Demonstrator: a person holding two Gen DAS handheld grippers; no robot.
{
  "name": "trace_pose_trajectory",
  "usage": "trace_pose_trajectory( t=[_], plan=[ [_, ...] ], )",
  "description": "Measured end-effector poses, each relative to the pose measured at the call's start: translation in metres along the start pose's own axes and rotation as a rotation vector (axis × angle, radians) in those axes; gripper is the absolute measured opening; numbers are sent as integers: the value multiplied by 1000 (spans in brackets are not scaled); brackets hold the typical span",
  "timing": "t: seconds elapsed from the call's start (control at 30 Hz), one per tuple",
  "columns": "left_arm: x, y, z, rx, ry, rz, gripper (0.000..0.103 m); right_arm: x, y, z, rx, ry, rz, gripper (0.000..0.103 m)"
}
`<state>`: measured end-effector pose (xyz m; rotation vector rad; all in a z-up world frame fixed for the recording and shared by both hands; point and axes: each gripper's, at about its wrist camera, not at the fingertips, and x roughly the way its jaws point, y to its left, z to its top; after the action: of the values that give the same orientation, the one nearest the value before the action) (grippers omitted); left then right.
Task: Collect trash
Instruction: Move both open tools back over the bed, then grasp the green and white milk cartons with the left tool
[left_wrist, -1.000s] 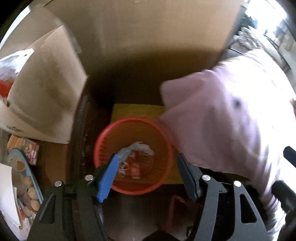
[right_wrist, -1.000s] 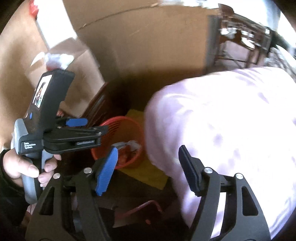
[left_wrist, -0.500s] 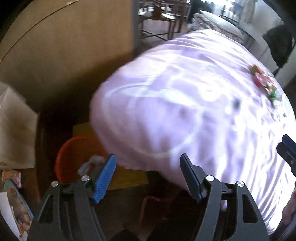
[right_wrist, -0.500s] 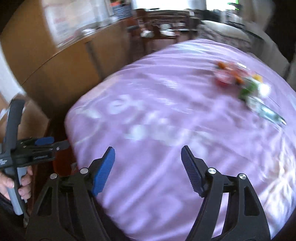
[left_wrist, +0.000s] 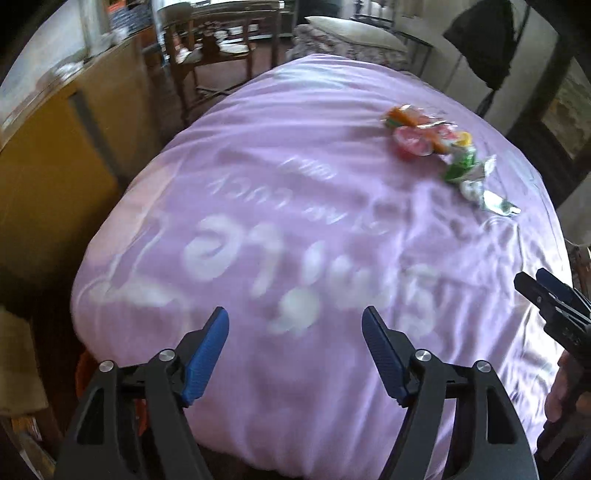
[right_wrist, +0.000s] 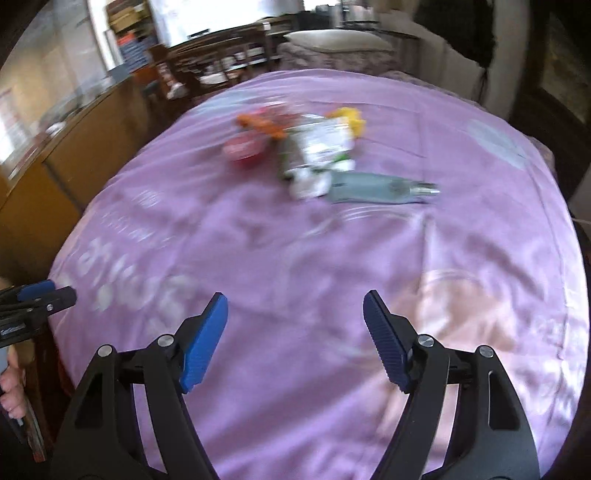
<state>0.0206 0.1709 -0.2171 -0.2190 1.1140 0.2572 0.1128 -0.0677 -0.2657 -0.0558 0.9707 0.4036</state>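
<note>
Where the lilac tablecloth (right_wrist: 461, 229) fills the frame, the trash (right_wrist: 306, 155) lies upper centre: crumpled orange, red, yellow and white wrappers beside a flattened grey tube (right_wrist: 376, 190). Only the left wrist view shows an orange basket (left_wrist: 82, 373) at the cloth's lower-left edge. Bare cloth separates both grippers from the pile. Left gripper (left_wrist: 295, 349) and right gripper (right_wrist: 295, 338) jaws have just been opening, nothing between them.
</note>
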Motion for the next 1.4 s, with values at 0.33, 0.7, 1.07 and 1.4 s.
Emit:
trace_pose_trajectory(
  t=[0.33, 0.7, 1.07, 1.4],
  plan=[
    [30, -69, 50, 86, 0, -51, 74, 21, -74, 39, 76, 9, -93, 74],
    [59, -101, 82, 113, 7, -92, 74, 46, -97, 63, 104, 37, -104, 74],
    [80, -102, 91, 103, 38, -100, 74, 63, -71, 90, 45, 35, -75, 74],
    [88, -139, 108, 170, 47, -175, 74, 65, -86, 77, 83, 51, -75, 74]
  ],
)
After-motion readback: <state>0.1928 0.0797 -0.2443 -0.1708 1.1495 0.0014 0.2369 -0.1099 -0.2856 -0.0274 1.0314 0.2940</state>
